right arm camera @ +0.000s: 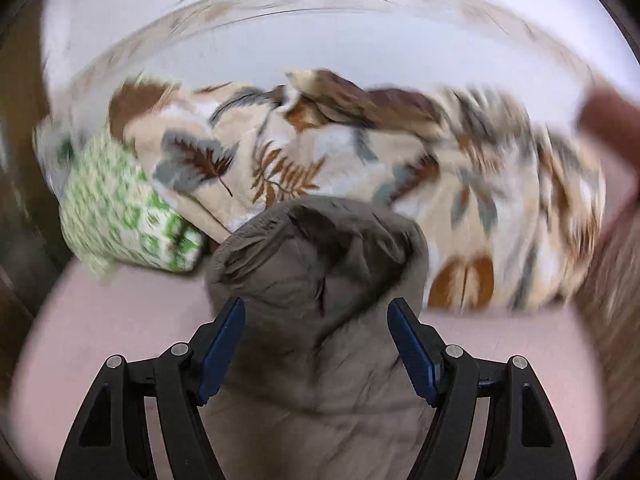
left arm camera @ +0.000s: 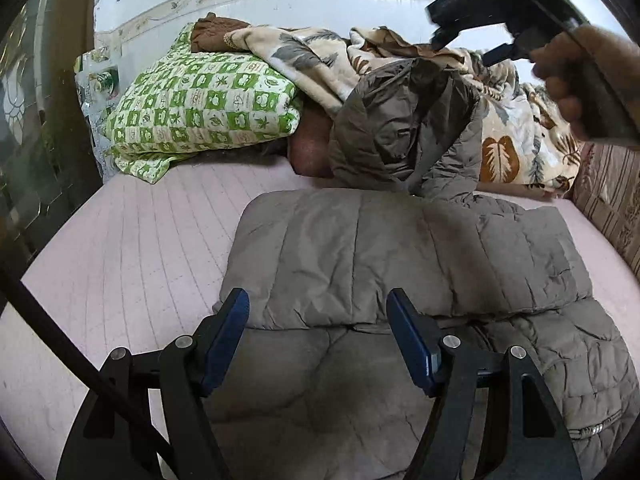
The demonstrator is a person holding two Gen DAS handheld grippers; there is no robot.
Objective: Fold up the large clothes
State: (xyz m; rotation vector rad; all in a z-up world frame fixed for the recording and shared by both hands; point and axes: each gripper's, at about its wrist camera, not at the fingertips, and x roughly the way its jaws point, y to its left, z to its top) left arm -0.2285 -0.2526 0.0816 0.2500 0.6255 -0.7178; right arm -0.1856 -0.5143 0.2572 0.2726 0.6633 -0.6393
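A grey-brown quilted puffer jacket (left arm camera: pixel 400 264) lies partly folded on the pink bed sheet (left arm camera: pixel 132 240). Its hood (left arm camera: pixel 400 128) stands bunched up at the far end. My left gripper (left arm camera: pixel 318 308) is open, just above the jacket's near fold, holding nothing. My right gripper (right arm camera: pixel 316 316) is open above the hood (right arm camera: pixel 320 256), with cloth between its fingers but not pinched. The right gripper also shows in the left wrist view (left arm camera: pixel 464 50), held in a hand at the top right, above the hood. The right wrist view is blurred by motion.
A green-and-white checked pillow (left arm camera: pixel 200 104) lies at the back left. A cream blanket with a leaf print (left arm camera: pixel 516 136) is heaped along the back wall. A striped cushion (left arm camera: pixel 612 196) stands at the right edge. Dark furniture (left arm camera: pixel 36 120) stands left of the bed.
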